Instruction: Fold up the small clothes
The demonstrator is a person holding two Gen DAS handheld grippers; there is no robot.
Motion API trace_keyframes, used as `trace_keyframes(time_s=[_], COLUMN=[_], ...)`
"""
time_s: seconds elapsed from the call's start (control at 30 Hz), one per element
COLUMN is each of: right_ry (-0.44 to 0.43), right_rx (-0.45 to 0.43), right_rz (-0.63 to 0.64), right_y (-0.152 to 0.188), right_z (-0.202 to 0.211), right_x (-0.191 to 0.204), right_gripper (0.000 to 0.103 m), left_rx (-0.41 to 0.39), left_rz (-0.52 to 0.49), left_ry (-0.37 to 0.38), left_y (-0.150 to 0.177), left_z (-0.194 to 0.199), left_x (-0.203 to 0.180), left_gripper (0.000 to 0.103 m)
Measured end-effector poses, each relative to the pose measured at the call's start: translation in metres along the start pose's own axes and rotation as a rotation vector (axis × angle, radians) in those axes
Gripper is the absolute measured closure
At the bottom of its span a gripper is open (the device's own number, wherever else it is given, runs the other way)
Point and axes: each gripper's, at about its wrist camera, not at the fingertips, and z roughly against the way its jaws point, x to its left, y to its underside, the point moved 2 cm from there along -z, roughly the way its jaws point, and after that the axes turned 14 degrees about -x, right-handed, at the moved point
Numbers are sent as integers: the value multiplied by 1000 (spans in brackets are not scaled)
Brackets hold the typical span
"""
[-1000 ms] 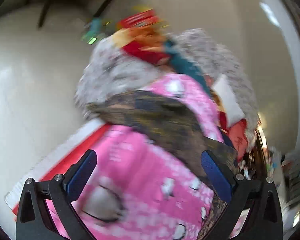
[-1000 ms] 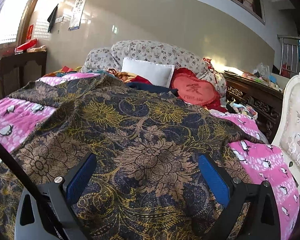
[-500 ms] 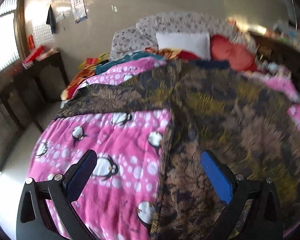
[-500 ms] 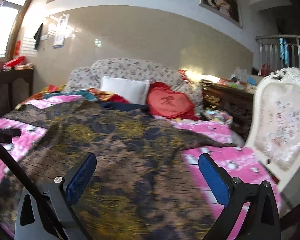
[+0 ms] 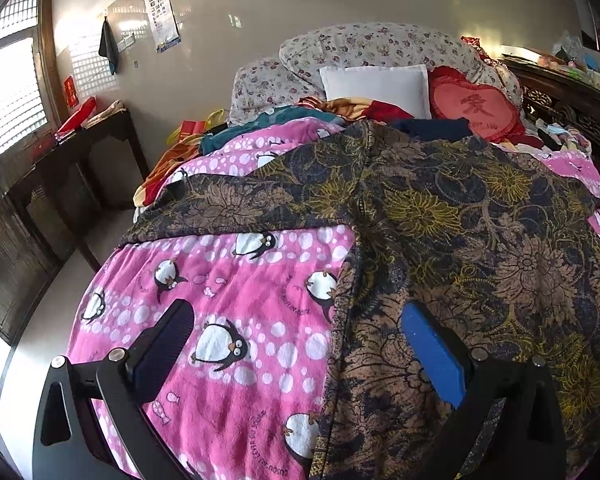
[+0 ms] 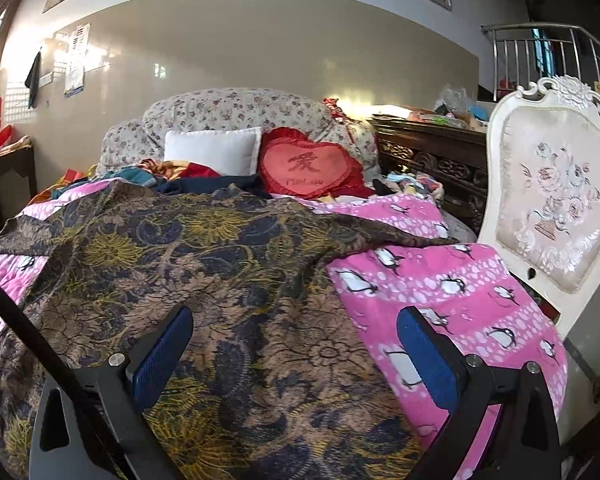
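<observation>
The garment (image 5: 440,216) carries a navy ground with brown and mustard-yellow flowers. The blanket (image 5: 235,320) beneath the garment is pink with white dots and black-and-white penguins. Beyond the garment: a white pillow (image 5: 376,84), a red heart cushion (image 5: 476,108), floral grey bedding (image 5: 364,46).

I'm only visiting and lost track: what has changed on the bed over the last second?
The left claw swung up from pointing down at the floor to face along the bed; the right claw turned toward the white chair. Neither took hold of anything; both stay open. The dark floral garment lies spread as before on the pink penguin blanket.
</observation>
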Motion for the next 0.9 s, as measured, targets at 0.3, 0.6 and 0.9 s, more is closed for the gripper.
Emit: trace_keyframes(time_s=[0.3,0.6,0.9], right_ry=[-5,-36,-216], right_rx=[-6,-3,-28], right_rz=[6,22,108], right_y=[-1,-7,-32], right_z=[0,-4,-22], right_x=[5,20,113], right_gripper=[0,0,0], left_rx=[4,4,178], left_rz=[5,62,433], left_ry=[14,99,110], left_y=[0,-7,-10], left_z=[-5,-21,-117], left_x=[-1,35,226], left_gripper=[0,0,0])
